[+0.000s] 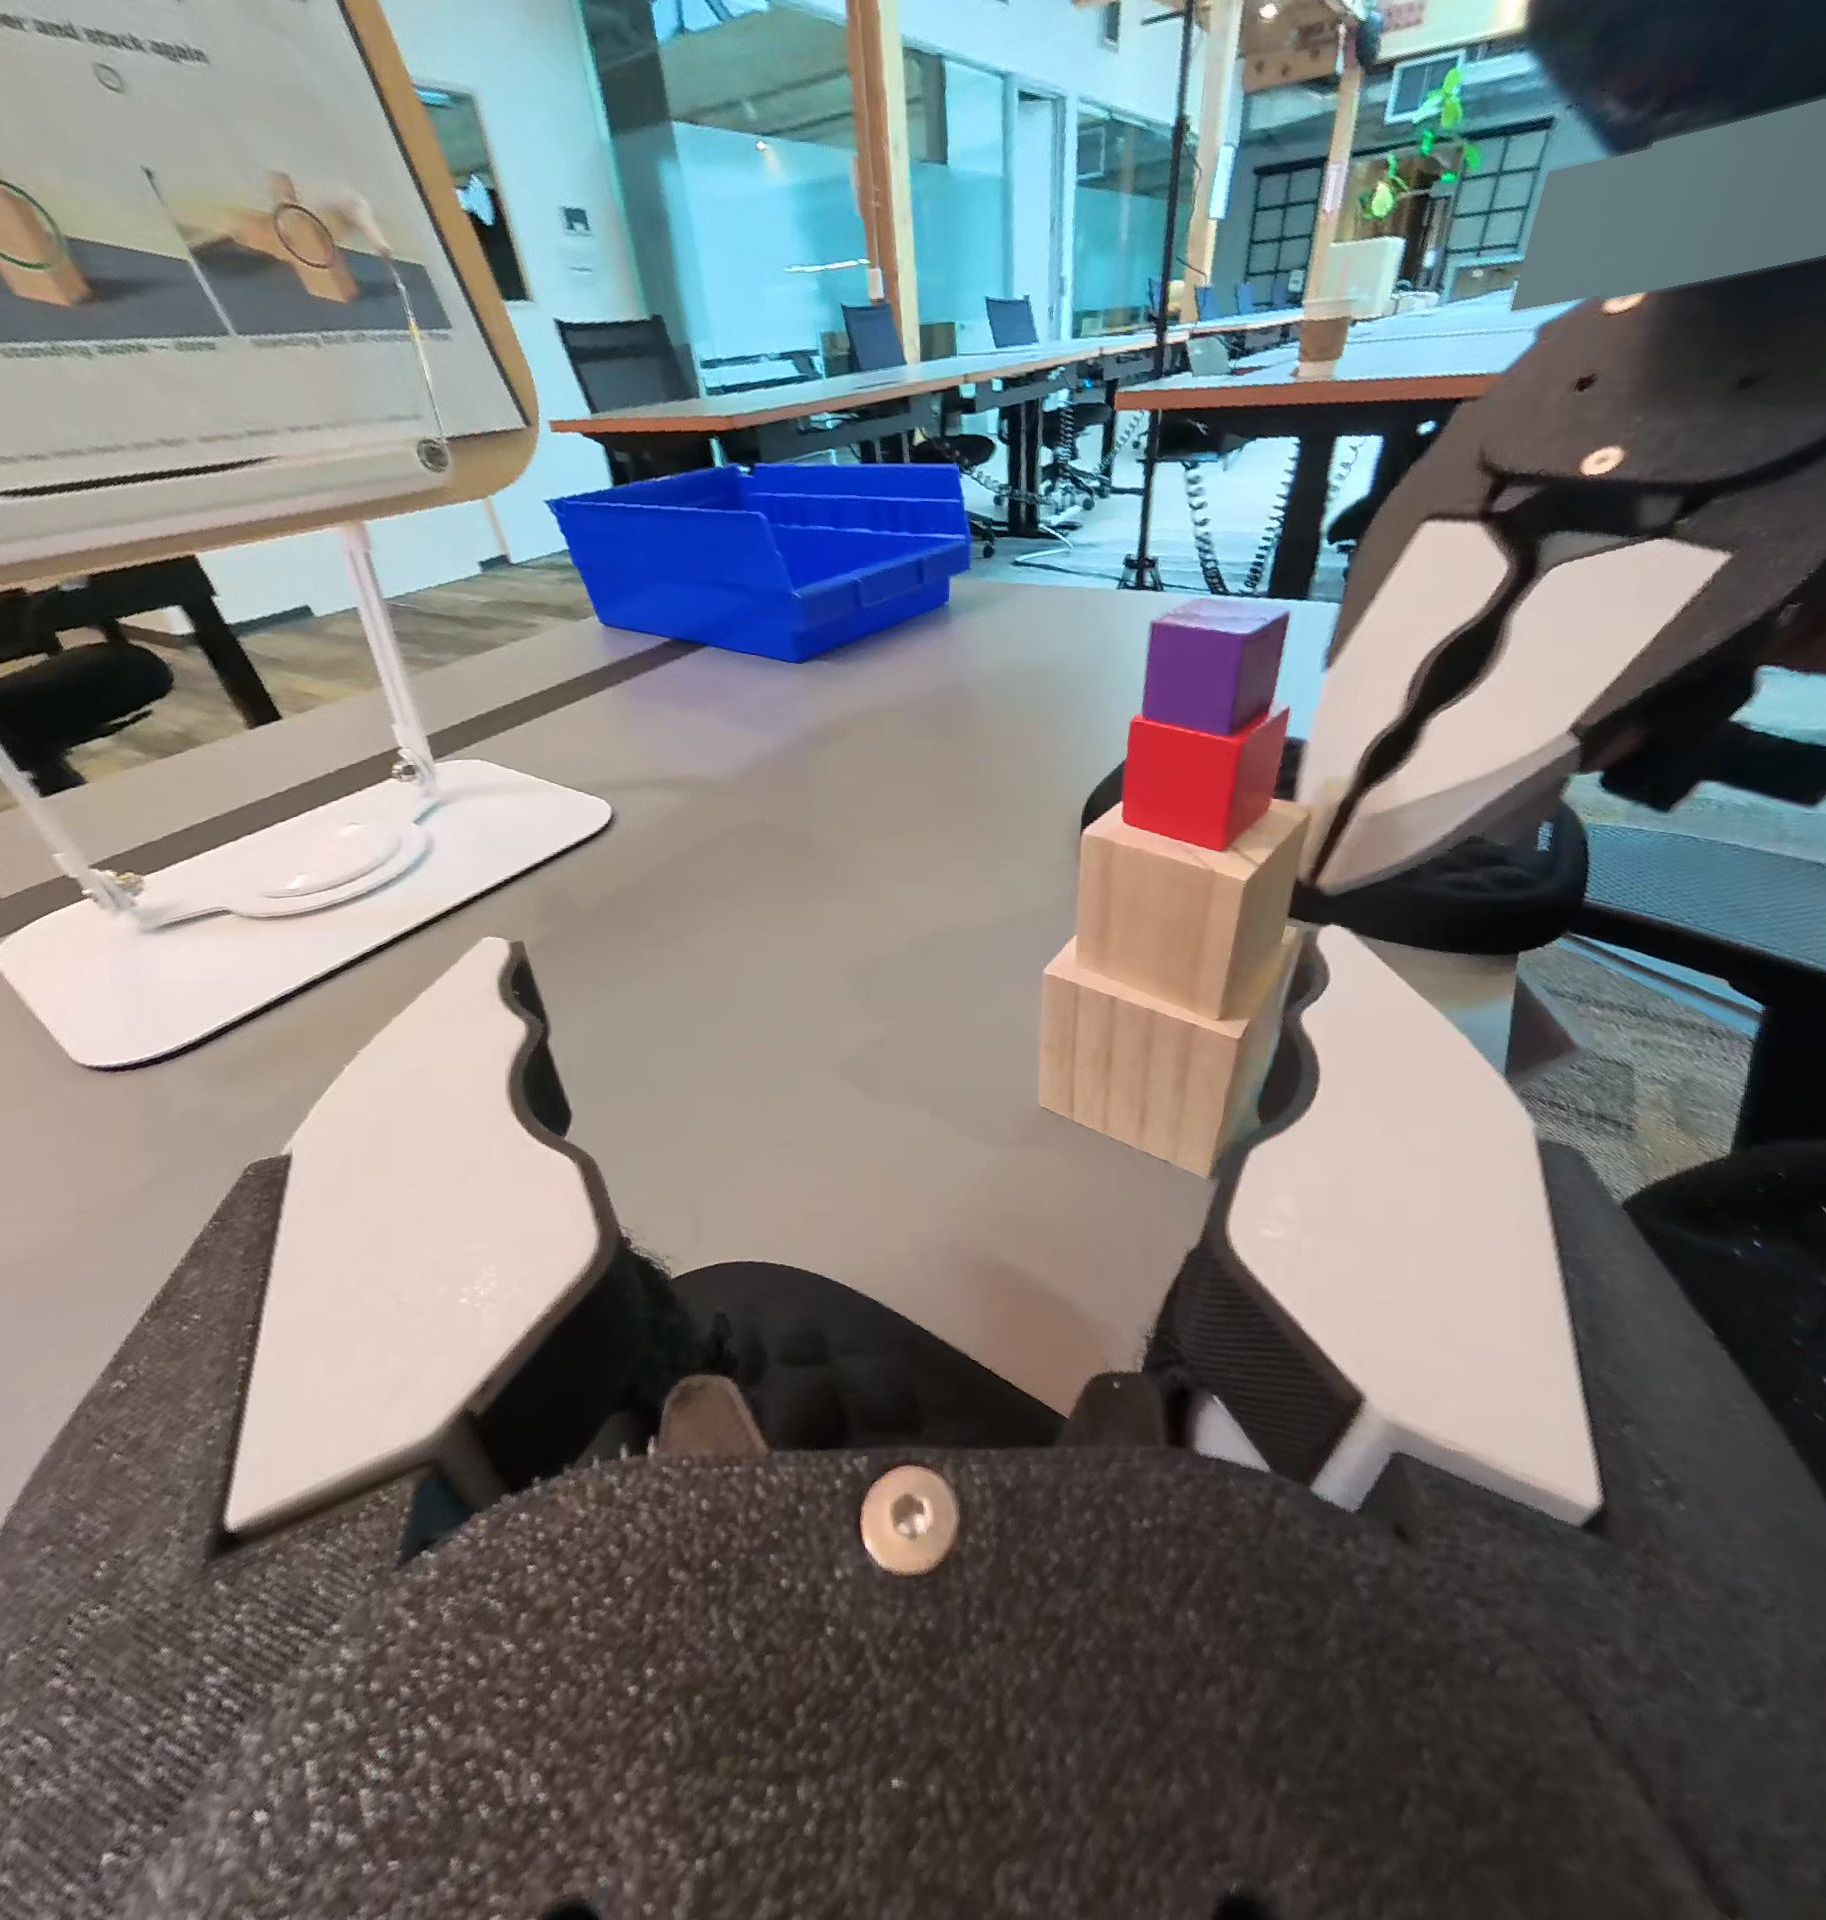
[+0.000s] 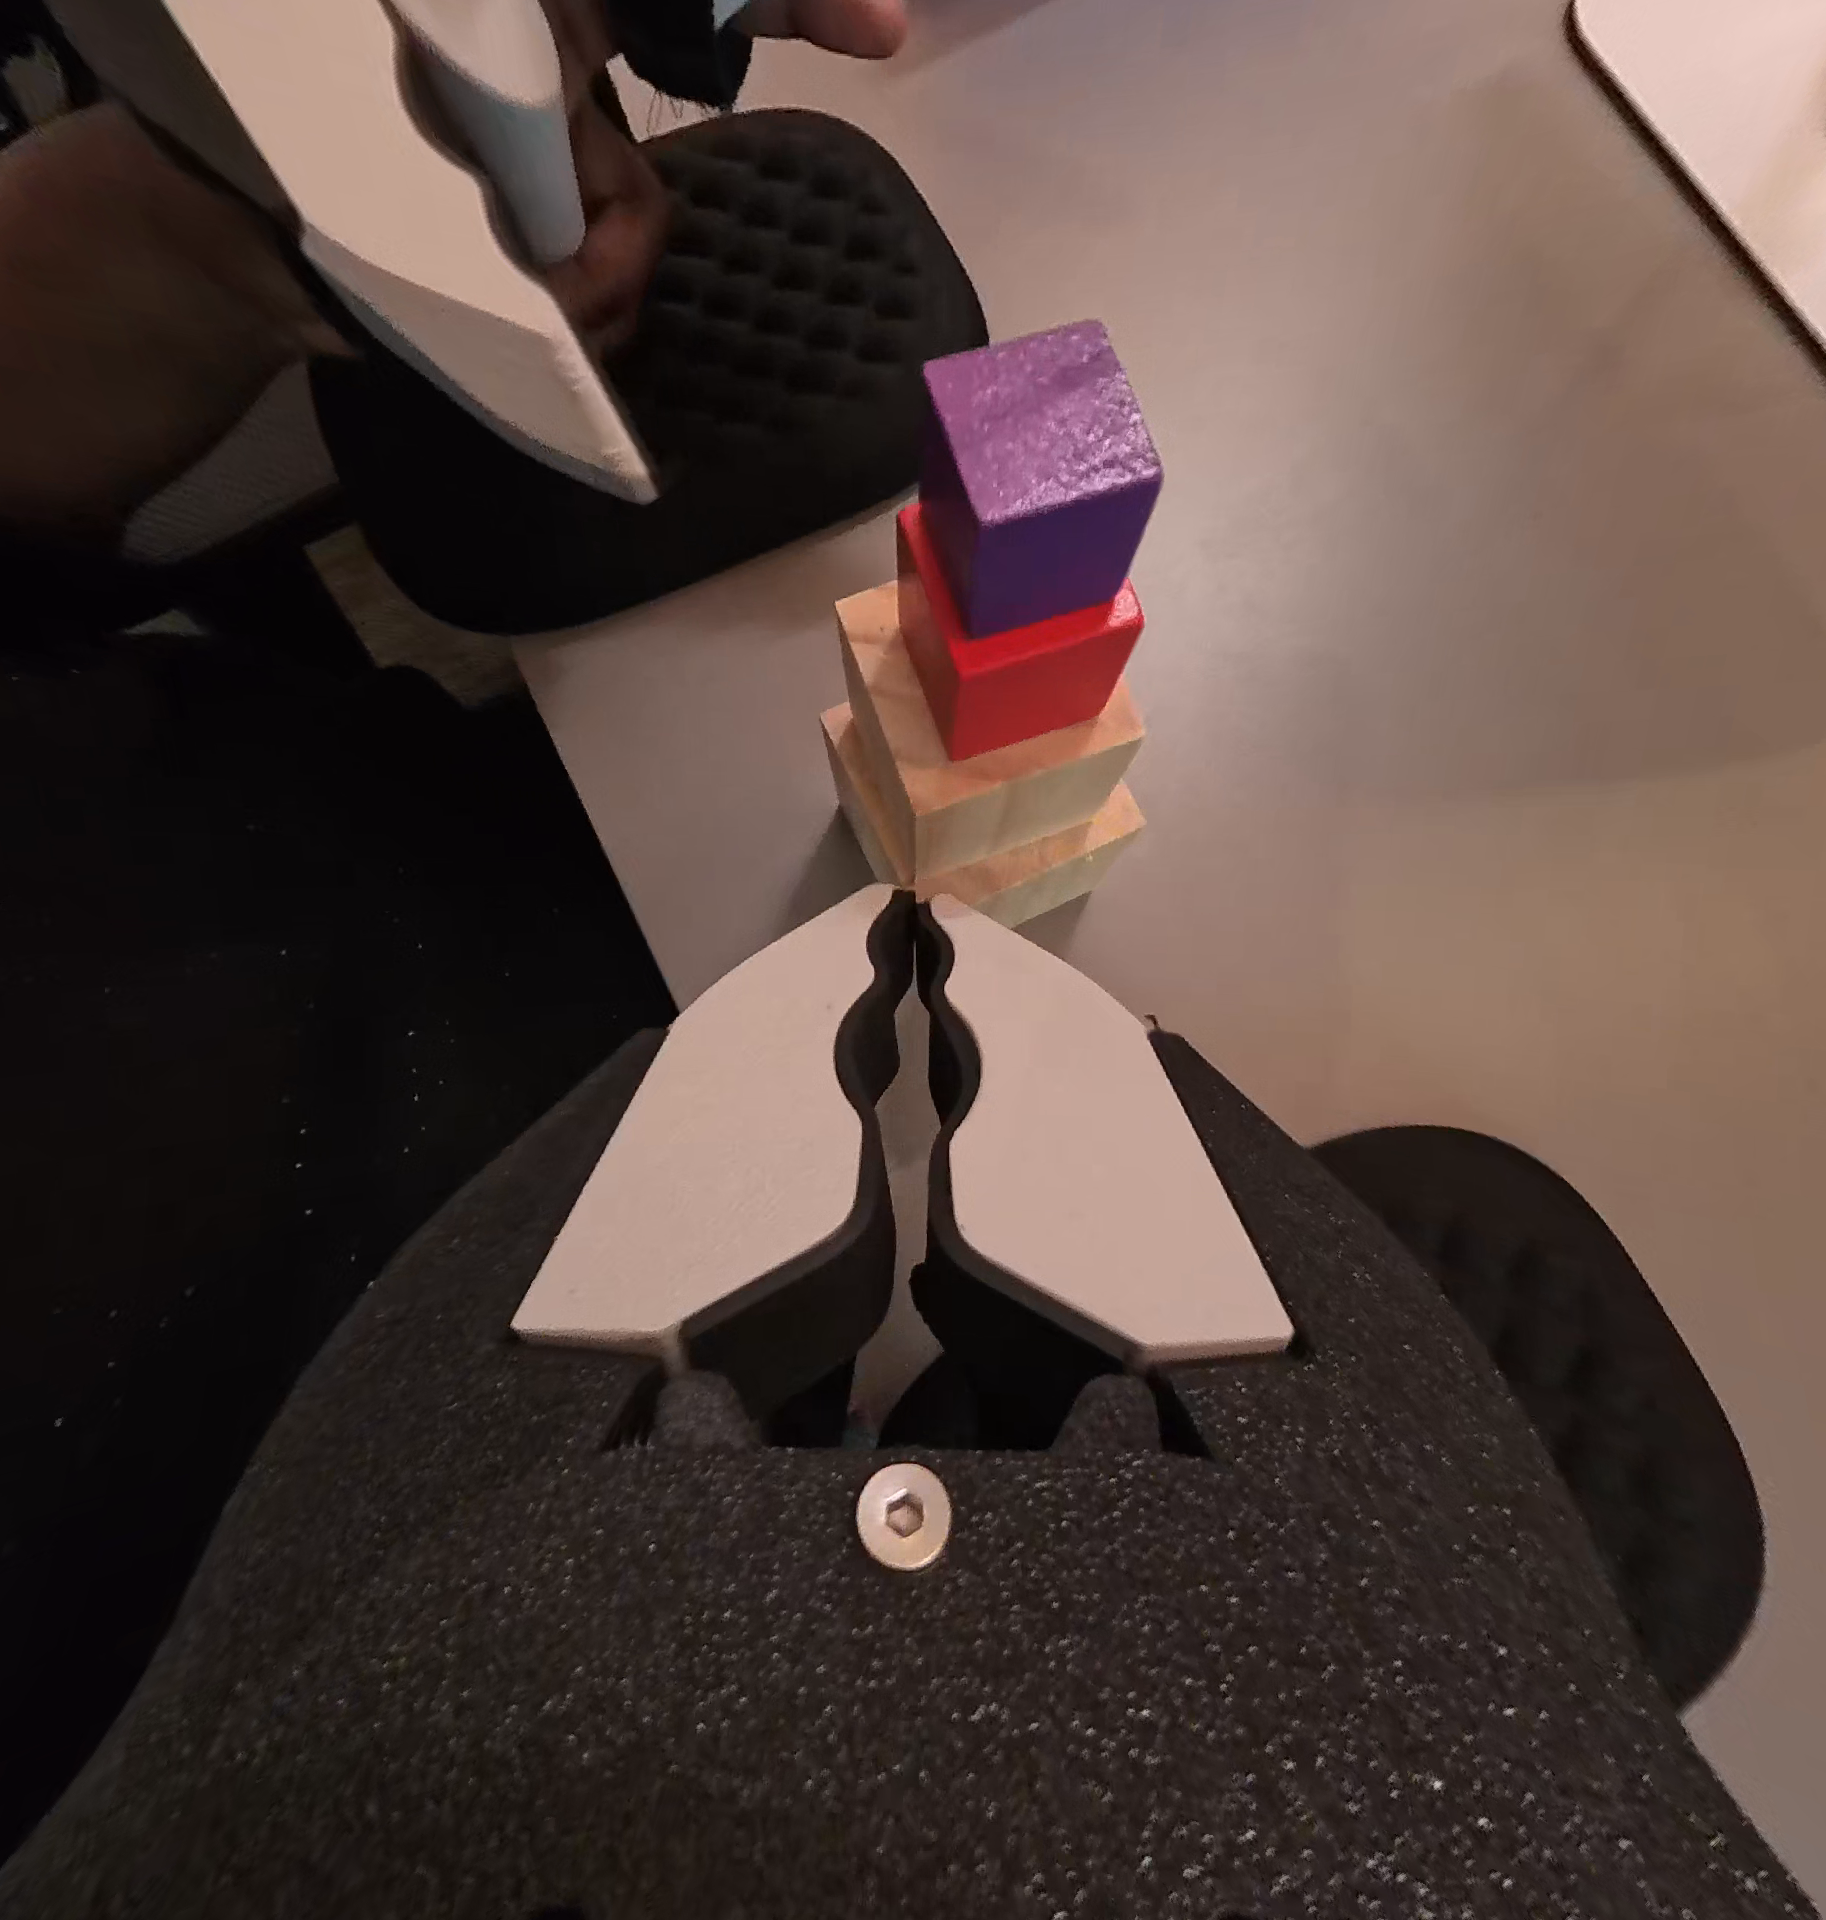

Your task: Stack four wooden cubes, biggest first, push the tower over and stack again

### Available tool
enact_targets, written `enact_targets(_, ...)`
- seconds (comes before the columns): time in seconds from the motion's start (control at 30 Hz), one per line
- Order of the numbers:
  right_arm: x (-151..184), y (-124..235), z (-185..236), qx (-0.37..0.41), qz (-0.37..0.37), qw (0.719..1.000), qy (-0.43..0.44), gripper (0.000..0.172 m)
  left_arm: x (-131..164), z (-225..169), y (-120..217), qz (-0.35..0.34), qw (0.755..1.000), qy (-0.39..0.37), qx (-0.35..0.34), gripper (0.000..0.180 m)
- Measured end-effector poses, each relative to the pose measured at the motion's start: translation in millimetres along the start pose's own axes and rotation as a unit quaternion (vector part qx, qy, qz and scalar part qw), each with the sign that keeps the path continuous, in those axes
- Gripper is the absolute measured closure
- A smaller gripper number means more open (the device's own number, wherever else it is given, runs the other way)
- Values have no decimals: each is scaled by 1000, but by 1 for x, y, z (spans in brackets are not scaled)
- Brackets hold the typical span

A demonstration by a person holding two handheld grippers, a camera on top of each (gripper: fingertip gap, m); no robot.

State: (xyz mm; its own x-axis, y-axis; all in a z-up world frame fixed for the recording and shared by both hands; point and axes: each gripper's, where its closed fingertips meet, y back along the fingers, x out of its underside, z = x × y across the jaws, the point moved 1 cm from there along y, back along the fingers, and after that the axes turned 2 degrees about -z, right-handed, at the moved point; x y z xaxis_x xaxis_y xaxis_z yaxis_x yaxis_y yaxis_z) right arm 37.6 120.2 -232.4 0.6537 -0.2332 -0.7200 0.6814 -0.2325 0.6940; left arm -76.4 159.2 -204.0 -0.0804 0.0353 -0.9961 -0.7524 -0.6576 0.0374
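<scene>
Four-block tower (image 1: pixel 1189 883) at the table (image 1: pixel 784 935) edge: purple cube (image 1: pixel 1215 665) over red (image 1: pixel 1200 774), over two plain wood blocks (image 1: pixel 1179 1003), each tier set slightly askew. Left gripper (image 1: pixel 919 1049) spread wide and empty, right-hand finger (image 1: pixel 1387 1143) just beside the bottom block (contact impossible to tell), left-hand finger well clear. Right gripper (image 2: pixel 907 914) pinched shut on nothing, tips at the corner of the lower wood blocks, coming in from the table's edge side. Likely trouble from here: a nudge from those closed tips, or a sideways drift of the left gripper's near finger, enough to shear the offset tiers and topple the small cubes. Little margin either, so close to the edge; a fall toward the chair (image 2: pixel 763 343) quite possible. Blue bin (image 1: pixel 774 561) and paper stand (image 1: pixel 296 894) far ahead, out of harm's way.
</scene>
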Motion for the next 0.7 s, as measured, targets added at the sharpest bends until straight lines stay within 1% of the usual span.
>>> enact_targets(0.4, -7, -11, -3, -2, -5, 1000, -12, 172, -3, -4, 0, -3, 1000, -1, 13, 48)
enact_targets(0.7, -22, -18, 0, -14, -25, 1000, -11, 172, -5, -7, -1, -3, 1000, -4, 18, 49)
